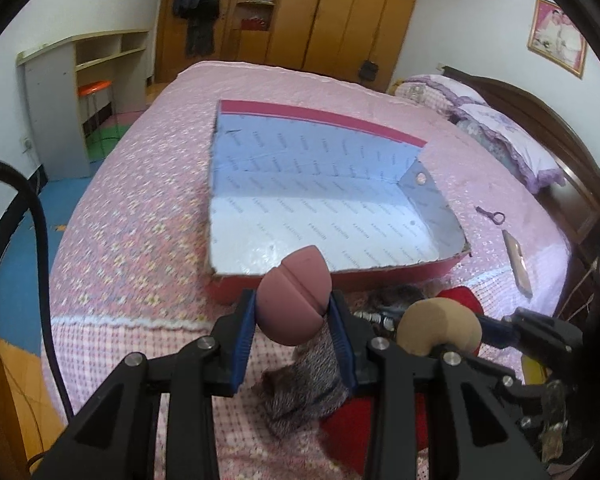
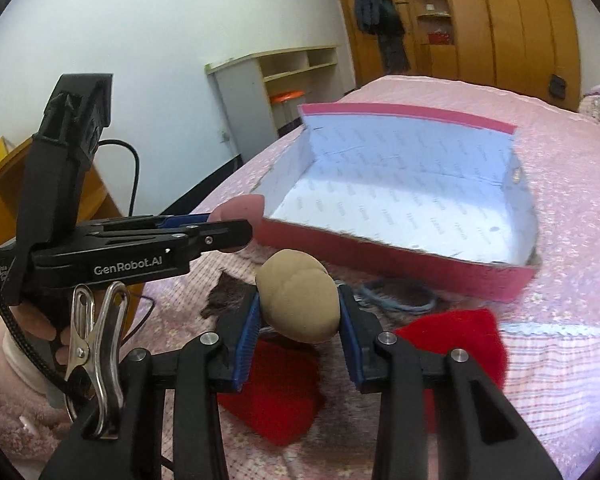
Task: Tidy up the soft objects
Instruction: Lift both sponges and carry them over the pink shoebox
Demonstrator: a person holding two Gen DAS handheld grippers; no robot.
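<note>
Plainly, the carrying step is in hand: each gripper has picked up one soft piece, and both wait just short of the box. Largest first, the bed bears everything under a pink patterned cover. On it sits the shallow pink box, lined pale blue and white, and as far as both views show it holds nothing yet. Between the box's near wall and the grippers lie a red knitted cloth, a grey furry piece and a tangle of blue cord, all still outside the box. The left gripper has its fingers partly closed, squeezing a mauve foam ball held above the bed near the box's front edge. The right gripper likewise clamps a tan foam ball between half-closed fingers, just beside the left. Next, I judge, each ball must be carried forward over the near wall, lowered over the lining and let go.
</note>
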